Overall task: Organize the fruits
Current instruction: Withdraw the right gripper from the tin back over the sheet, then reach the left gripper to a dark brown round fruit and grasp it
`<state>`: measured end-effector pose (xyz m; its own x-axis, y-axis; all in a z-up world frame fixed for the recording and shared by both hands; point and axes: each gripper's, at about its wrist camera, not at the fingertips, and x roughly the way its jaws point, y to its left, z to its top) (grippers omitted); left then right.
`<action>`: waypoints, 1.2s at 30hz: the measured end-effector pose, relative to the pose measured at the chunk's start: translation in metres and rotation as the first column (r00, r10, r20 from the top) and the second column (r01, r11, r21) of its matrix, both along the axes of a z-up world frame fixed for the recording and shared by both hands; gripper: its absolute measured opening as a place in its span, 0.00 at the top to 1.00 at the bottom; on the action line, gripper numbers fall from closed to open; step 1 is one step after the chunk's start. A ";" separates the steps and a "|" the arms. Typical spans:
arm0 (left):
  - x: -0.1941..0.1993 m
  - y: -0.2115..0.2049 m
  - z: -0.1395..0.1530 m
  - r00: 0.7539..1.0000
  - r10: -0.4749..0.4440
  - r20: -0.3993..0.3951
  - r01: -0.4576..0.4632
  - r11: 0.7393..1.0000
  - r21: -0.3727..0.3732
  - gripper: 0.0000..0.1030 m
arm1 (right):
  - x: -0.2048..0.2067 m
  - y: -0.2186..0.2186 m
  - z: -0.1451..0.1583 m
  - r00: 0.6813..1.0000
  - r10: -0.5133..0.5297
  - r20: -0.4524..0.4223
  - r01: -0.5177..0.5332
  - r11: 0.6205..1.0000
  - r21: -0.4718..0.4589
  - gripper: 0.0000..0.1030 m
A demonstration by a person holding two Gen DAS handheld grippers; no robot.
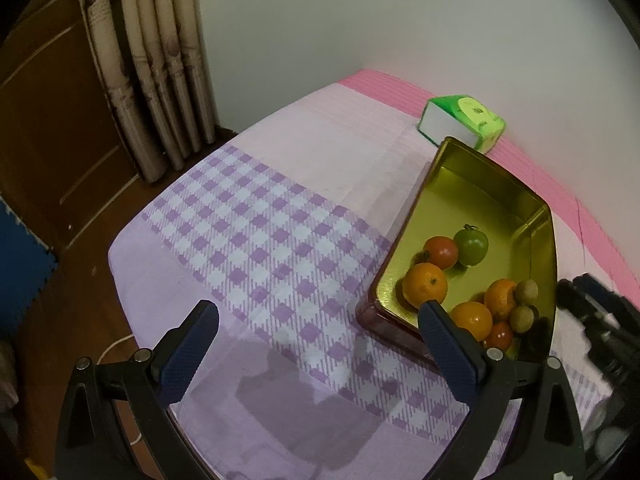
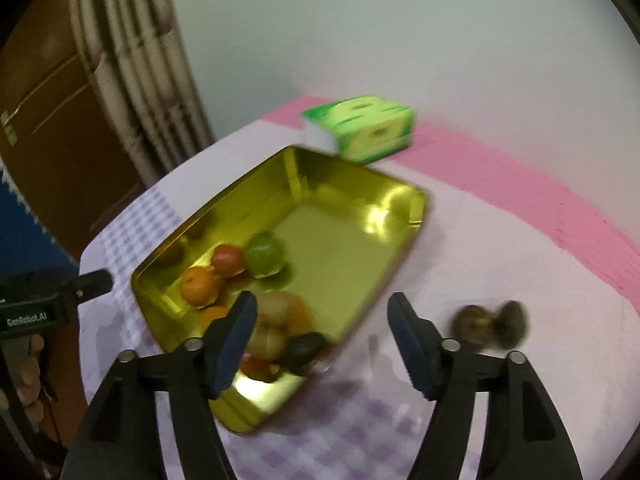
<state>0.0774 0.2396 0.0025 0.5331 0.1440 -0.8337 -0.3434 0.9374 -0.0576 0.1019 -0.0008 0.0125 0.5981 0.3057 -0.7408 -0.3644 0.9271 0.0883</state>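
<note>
Right gripper [image 2: 320, 320] agape; blurred brown fruits [image 2: 490, 325] beyond tin [image 2: 360, 184].

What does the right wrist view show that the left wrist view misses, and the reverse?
Only the right wrist view shows two blurred brown fruits lying on the cloth outside the tin, plus the fingers of the hand holding the left hand-held gripper. Only the left wrist view shows the fruit sharply, including two small brown ones inside the tin. Both show the gold tin, a green tomato, oranges and the green tissue pack.
</note>
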 end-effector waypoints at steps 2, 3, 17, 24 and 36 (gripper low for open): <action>0.000 -0.006 0.002 1.000 -0.027 0.014 0.027 1.000 0.012 0.04 | 0.002 -0.023 0.001 0.999 -0.052 0.003 0.052 0.999 0.000 0.23; 0.000 -0.009 0.003 0.999 -0.042 0.021 0.042 0.999 0.016 0.04 | 0.004 -0.038 0.000 0.997 -0.081 -0.001 0.081 0.997 0.001 0.20; -0.004 -0.102 0.021 0.924 -0.372 0.091 0.358 0.923 0.143 0.04 | 0.025 -0.222 -0.063 0.901 -0.426 -0.077 0.419 0.903 -0.099 0.13; 0.022 -0.178 0.019 0.863 -0.498 0.088 0.490 0.866 0.093 0.04 | 0.038 -0.234 -0.074 0.915 -0.397 -0.066 0.387 0.913 -0.132 0.05; 0.075 -0.258 -0.020 0.798 -0.602 0.010 0.599 0.796 0.080 0.09 | 0.038 -0.239 -0.077 0.938 -0.345 -0.044 0.337 0.933 -0.129 0.00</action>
<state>0.1520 -0.0185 -0.0177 0.5590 -0.1583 -0.8139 0.2909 0.9567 0.0137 0.1402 -0.2399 -0.0644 0.6004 0.0003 -0.7997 -0.0214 0.9996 -0.0157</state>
